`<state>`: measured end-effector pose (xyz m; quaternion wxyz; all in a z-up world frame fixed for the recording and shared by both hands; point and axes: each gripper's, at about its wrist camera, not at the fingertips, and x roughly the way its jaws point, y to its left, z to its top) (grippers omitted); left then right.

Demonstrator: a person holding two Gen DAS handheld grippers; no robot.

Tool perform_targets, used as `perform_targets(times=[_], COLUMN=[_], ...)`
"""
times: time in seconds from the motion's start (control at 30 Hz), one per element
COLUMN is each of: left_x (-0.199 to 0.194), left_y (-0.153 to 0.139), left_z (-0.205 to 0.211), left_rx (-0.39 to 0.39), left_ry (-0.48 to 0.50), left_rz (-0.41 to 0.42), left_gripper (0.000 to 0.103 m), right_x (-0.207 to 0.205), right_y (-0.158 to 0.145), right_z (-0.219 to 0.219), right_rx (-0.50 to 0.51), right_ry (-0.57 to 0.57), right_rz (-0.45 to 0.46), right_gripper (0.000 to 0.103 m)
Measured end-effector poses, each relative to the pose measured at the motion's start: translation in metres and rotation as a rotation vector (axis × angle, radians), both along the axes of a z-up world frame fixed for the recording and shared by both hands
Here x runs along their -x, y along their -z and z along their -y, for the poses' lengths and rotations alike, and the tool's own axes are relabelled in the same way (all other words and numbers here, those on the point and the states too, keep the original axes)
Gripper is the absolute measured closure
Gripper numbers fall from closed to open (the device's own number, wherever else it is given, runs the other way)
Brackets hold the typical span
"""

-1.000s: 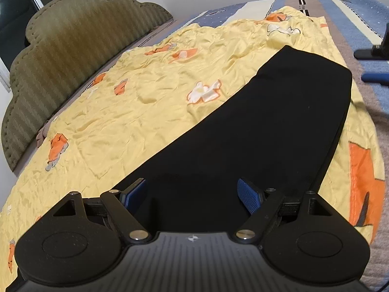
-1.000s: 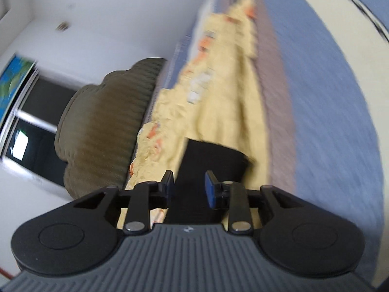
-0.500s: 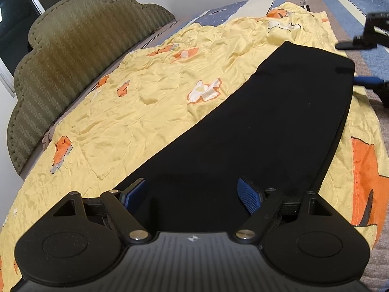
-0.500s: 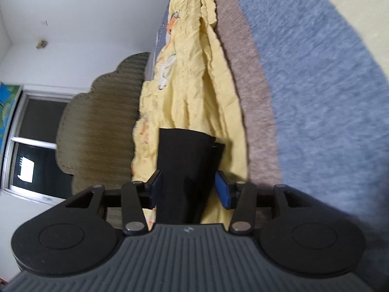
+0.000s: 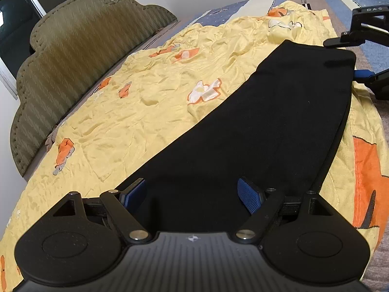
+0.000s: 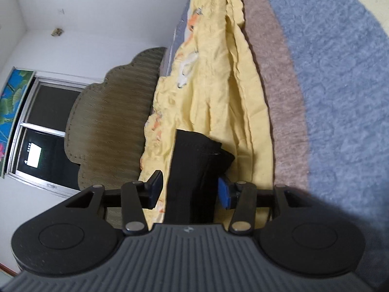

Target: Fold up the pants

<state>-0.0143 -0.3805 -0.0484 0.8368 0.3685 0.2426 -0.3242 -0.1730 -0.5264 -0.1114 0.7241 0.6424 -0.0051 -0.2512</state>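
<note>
Black pants (image 5: 267, 126) lie flat and lengthwise on a yellow printed sheet (image 5: 136, 112). My left gripper (image 5: 192, 194) stands open low over their near end, with its blue pads wide apart on either side of the cloth. My right gripper (image 5: 350, 58) is at the far end. In the right wrist view that gripper (image 6: 189, 189) straddles the layered edge of the pants (image 6: 194, 160). Its left pad stands clear of the cloth and its right pad is close beside it, so neither presses.
An olive padded headboard (image 5: 73, 60) runs along the left side of the bed. A blue and brown striped blanket (image 6: 328, 97) lies beyond the sheet's edge. A dark window (image 6: 41, 146) is behind the headboard.
The right gripper's jaws have widened, and it has come in and down onto the pants' far end, which now lies between its pads. The left gripper has stayed put.
</note>
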Motion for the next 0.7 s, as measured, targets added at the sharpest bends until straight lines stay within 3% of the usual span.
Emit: perform_targets(times=[0.1,0.17,0.2,0.37,0.43,0.57,0.7], left_x=[0.0,0.0,0.0,0.005,0.008,-0.004,-0.038], left_y=[0.0,0.0,0.0,0.0,-0.007,-0.037,-0.058], left_z=[0.0,0.0,0.0,0.005,-0.004,-0.051,-0.117], left_rx=[0.0,-0.001,-0.001,-0.044,-0.006,0.127,0.227], left_ry=[-0.001,0.001,0.002,0.042,0.037,-0.072,-0.279], left_rz=[0.0,0.001,0.002,0.05,0.093,0.177,0.107], left_gripper=[0.021,0.021,0.021,0.021,0.02,0.02,0.019], right_x=[-0.001,-0.001,-0.001,-0.003,-0.006,-0.011,-0.023], right_y=[0.004,0.003,0.002,-0.013,-0.023,-0.051,-0.083], right_z=[0.001,0.001,0.001,-0.003,-0.007,-0.016,-0.033], right_rx=[-0.017,0.001,0.008,0.061,0.098,0.19,0.311], right_ry=[0.012,0.009,-0.002,0.0,-0.005,-0.032,-0.088], right_rz=[-0.004,0.0,-0.004,-0.035,-0.045,-0.058,-0.082], right_gripper=[0.058,0.078,0.095,0.096,0.096,0.096,0.096])
